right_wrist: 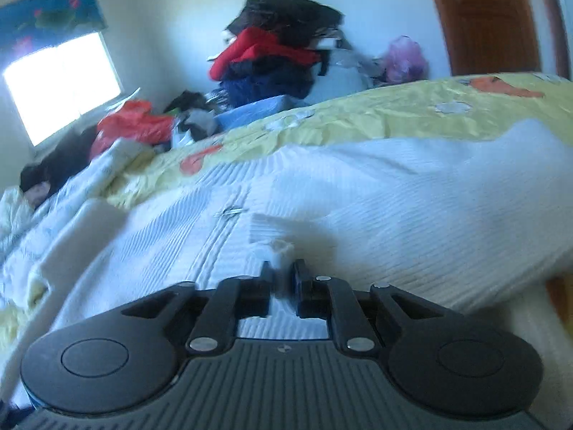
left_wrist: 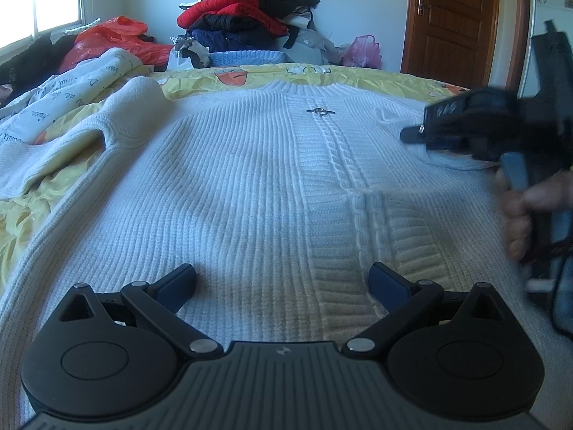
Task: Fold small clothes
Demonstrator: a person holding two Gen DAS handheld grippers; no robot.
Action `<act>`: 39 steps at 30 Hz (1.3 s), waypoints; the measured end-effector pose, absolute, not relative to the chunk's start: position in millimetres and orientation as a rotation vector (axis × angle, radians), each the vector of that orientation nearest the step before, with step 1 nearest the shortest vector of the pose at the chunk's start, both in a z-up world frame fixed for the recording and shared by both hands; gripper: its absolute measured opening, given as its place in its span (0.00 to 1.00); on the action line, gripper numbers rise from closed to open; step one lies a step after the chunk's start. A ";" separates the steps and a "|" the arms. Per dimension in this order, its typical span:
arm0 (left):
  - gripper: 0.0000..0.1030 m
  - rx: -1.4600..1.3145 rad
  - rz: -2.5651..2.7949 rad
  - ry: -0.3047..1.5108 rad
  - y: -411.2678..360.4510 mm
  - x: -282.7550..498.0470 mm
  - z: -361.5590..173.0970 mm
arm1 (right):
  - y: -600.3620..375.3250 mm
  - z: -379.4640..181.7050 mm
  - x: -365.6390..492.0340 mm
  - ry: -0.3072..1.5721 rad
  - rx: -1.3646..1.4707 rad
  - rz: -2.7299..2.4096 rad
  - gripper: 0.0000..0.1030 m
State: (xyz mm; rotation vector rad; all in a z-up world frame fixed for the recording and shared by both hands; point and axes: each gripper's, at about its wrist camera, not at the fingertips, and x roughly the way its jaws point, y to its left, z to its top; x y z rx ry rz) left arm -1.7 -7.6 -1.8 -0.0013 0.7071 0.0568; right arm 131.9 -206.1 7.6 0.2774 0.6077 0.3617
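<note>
From the left wrist camera, a white ribbed knit sweater with a cable braid down its middle lies spread flat on a yellow printed bedsheet, its collar toward the far edge of the bed and its hem nearest the camera. The left gripper hovers over the hem with its jaws spread wide and nothing between them. One sleeve of the sweater lies bent out to the left on the sheet. At the right side of the sweater, the right gripper shows blurred, held by a hand, above a folded-over piece of knit. Beyond the sweater's collar, past the bed, stands a heap of red, black and navy clothes, with a brown wooden door to its right. From the right wrist camera, blurred and tilted, the right gripper has its jaws a narrow gap apart, with a small bit of white knit at the gap; whether the pads press on it cannot be told. The sweater's other sleeve lies folded across the body, its cuff just ahead of the fingertips.
</note>
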 end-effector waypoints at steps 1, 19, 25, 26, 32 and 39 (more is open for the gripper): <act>1.00 0.003 0.055 0.713 -8.1 -0.1 -1.0 | -214.1 12.2 128.6 0.618 0.294 0.360 0.47; 0.84 -0.650 -0.339 0.970 -16.8 188.1 11.5 | -289.9 -16.4 86.3 0.593 0.614 0.385 0.58; 0.18 -0.521 -0.278 0.963 -39.4 201.5 7.5 | -296.2 -18.4 85.6 0.586 0.652 0.405 0.61; 0.14 -0.490 -0.267 0.964 -41.5 203.5 6.3 | -296.5 -19.0 85.5 0.585 0.654 0.409 0.62; 0.05 -0.398 -0.257 0.886 -37.8 194.6 30.4 | -297.2 -19.3 84.7 0.583 0.655 0.415 0.63; 0.05 -0.346 -0.224 0.697 -0.4 178.8 85.6 | -295.1 -17.1 84.2 0.586 0.637 0.409 0.63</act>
